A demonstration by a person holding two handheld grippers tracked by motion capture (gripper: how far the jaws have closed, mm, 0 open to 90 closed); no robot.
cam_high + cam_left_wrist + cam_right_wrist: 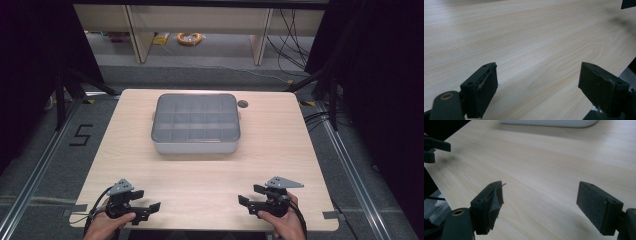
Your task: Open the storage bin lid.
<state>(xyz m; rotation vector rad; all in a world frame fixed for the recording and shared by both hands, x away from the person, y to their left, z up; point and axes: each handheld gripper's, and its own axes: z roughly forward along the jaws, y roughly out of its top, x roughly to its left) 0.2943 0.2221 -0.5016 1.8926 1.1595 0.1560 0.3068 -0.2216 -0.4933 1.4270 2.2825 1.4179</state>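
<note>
Two grippers down at the near edge of the table (200,175), one per hand. Left gripper (148,201) at the near left corner, gripped by the left hand (105,226), jaws pointing right toward the middle and spread wide with nothing between them. Right gripper (249,195) at the near right, held by the right hand (285,222), jaws pointing left, also wide and holding nothing. Grey three-cornered plate on top of each. Cables trailing off toward the near edge.

Further back, sitting square in the middle of the far half: a box (196,122), pale body, smoky see-through lid closed on top, grid of compartments showing through it. Can't tell what's inside, too small and dim. Well apart from both grippers. Small round hole (243,104) in the tabletop just beside the box's far right corner.

From the left gripper view: just bare wood grain between the two black pads (484,92), with a bit of the other gripper poking in at top right. From the right gripper view: same deal, open gap over bare wood, bottom edge of the box (549,123) up top, left gripper (434,147) off at the left edge. Frayed pad lining on the left-hand jaw there.

Beyond the table: grey floor, a "5" marked (81,135) on it at left, an orange cable coil (189,38) way back.
</note>
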